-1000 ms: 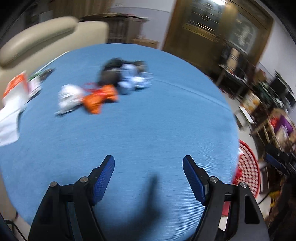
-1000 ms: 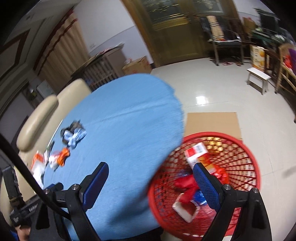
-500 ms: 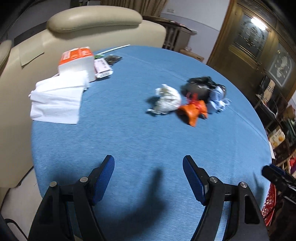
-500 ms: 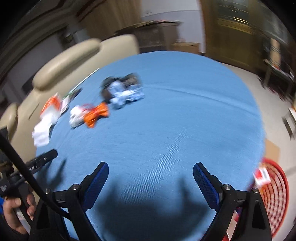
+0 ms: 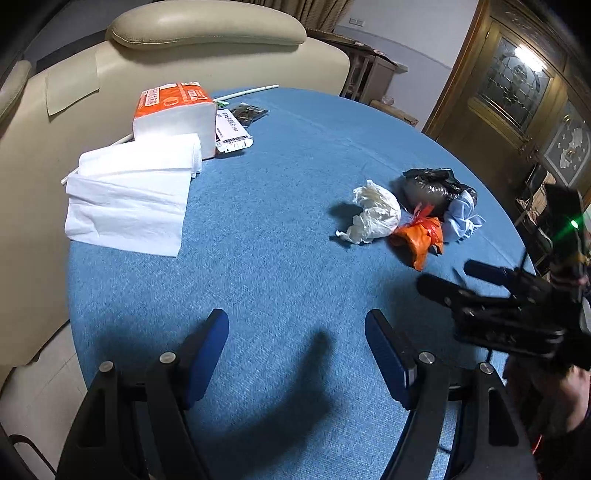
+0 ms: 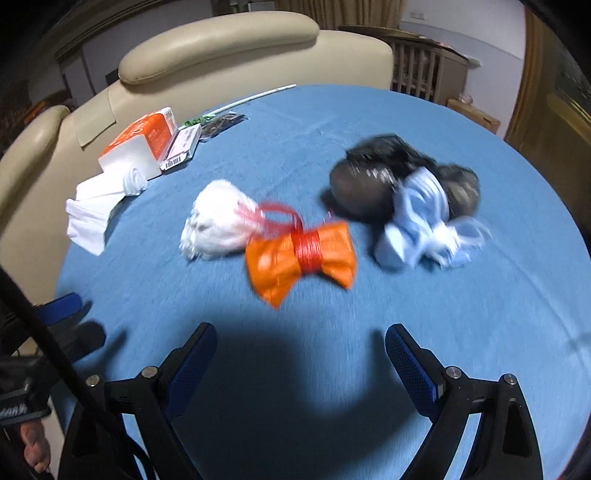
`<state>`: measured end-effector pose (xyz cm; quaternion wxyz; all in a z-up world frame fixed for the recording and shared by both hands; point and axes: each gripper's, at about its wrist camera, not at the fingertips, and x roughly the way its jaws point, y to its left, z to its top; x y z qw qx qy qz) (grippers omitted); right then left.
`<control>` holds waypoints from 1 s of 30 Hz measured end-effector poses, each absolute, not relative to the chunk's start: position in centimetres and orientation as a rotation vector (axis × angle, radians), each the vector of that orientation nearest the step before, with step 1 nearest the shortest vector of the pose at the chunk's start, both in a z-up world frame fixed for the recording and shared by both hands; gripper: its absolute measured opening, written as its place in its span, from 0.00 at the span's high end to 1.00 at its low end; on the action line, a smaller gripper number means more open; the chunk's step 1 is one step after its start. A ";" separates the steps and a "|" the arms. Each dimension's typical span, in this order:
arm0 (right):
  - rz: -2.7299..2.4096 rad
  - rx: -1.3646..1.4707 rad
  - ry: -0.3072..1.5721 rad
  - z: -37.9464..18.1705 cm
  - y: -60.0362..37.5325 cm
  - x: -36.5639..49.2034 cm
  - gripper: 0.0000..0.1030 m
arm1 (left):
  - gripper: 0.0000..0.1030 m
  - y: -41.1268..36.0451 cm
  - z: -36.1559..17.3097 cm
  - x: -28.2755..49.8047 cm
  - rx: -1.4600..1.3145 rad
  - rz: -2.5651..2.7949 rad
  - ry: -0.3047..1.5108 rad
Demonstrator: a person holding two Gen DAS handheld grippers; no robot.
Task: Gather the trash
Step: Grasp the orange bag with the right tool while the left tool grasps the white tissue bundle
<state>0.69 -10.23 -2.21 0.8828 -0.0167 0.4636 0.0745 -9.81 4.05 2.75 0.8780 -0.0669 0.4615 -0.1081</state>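
Right claw [image 6: 297, 363] gaping, empty, nearer than left claw [image 5: 295, 350] to orange bag [image 6: 300, 256] lying crosswise just ahead.

Matt blue woven cloth [image 5: 280, 229]; crinkled glossy plastic bags, orange [image 6: 301, 254] and black [image 5: 430, 190]; soft white paper tissues [image 5: 129, 199]; smooth cream leather sofa [image 5: 207, 33].

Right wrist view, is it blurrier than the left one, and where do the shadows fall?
Right wrist view: yes, the orange bag and black bag smear with motion blur; a dark shadow lies on the tablecloth between the jaws. Left wrist view: sharp, the white bag crisp, softer shadows near the jaws, a green glare spot at right.
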 end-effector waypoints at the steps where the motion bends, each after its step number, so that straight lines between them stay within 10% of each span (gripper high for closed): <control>1: 0.159 -0.044 0.964 -2.2 -10.0 1.3 0.08 | 0.25 4.1 2.8 -9.6 -0.138 -0.224 0.962; 12: 0.163 -0.029 0.944 -2.7 -9.3 5.6 0.09 | 0.25 4.5 2.5 -8.2 -0.136 -0.199 0.979; 15: 0.190 0.017 0.948 -2.7 -9.9 5.6 0.30 | 0.25 3.9 2.9 -7.6 -0.120 -0.205 0.971; 30: 0.085 0.243 0.908 -1.8 -17.9 -4.8 0.30 | 0.25 -4.4 3.2 -0.9 -0.034 -0.311 0.982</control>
